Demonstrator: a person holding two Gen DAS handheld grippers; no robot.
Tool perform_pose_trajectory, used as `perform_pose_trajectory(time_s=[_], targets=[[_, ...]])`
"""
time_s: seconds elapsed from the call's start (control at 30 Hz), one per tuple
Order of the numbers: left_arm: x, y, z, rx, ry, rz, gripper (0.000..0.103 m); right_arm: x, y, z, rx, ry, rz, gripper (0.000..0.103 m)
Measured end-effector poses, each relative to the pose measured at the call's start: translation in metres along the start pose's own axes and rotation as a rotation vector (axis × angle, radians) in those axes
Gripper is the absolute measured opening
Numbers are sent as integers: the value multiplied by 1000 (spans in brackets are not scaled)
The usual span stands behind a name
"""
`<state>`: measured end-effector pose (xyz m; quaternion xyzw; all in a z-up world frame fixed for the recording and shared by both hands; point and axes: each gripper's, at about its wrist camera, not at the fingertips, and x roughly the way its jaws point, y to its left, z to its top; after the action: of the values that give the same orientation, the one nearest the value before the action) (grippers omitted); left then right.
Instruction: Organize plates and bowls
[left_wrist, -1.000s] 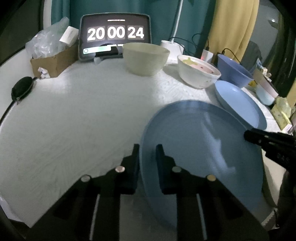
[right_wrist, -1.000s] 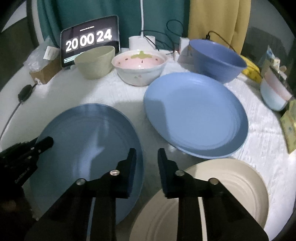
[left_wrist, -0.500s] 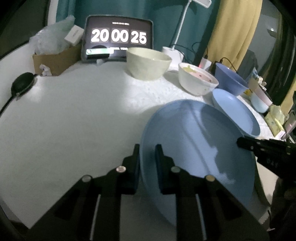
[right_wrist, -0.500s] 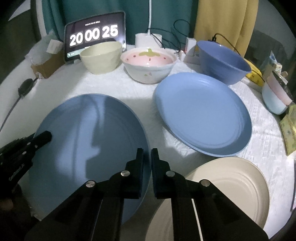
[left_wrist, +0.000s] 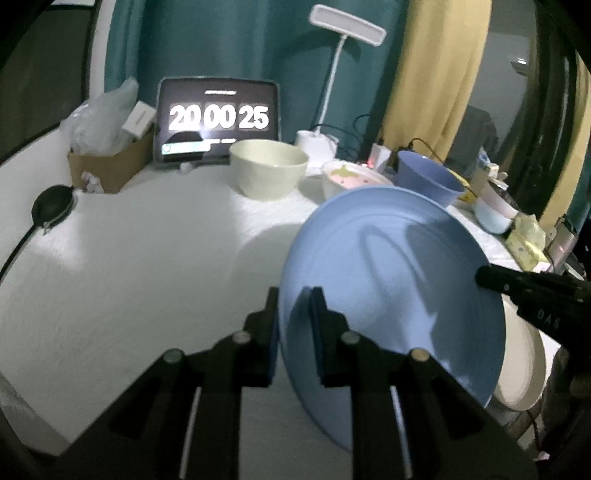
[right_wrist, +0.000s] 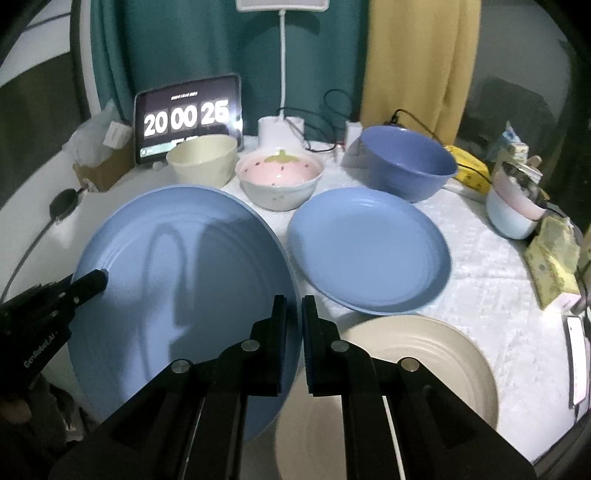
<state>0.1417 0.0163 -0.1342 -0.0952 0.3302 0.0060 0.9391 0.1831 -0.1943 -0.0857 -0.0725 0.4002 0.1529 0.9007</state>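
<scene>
A large blue plate (left_wrist: 388, 280) hangs tilted above the white table, held by both grippers at opposite rims. My left gripper (left_wrist: 293, 295) is shut on its left rim, and its tip (right_wrist: 98, 278) shows at the plate's far edge in the right wrist view. My right gripper (right_wrist: 293, 306) is shut on the right rim of the same plate (right_wrist: 184, 280). A second blue plate (right_wrist: 369, 251) lies flat to the right. A cream plate (right_wrist: 417, 369) lies below the right gripper. At the back stand a cream bowl (right_wrist: 203, 158), a strawberry bowl (right_wrist: 279, 181) and a blue bowl (right_wrist: 406, 162).
A tablet clock (left_wrist: 218, 118), a white desk lamp (left_wrist: 317, 140) and a cardboard box (left_wrist: 107, 166) line the back edge. Stacked small bowls (right_wrist: 513, 210) and yellow packets (right_wrist: 550, 266) crowd the right side. A black cable puck (left_wrist: 51, 206) lies on the left of the table (left_wrist: 147, 258).
The right gripper's jaws closed onto the plate's rim. Both grippers then rose, and the large blue plate came up off the table and tilted.
</scene>
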Motion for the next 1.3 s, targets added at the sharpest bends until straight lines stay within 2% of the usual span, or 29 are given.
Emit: perform_pose_trajectory(time_s=[0.57,1.3], targets=[[-13,-70,-7,121,11,-42,16,-39,-63,-35,111,-49,-26,9],[13,-163,-28,270,118,-123,16,-49,-147,-83,248,-27,-96,9]])
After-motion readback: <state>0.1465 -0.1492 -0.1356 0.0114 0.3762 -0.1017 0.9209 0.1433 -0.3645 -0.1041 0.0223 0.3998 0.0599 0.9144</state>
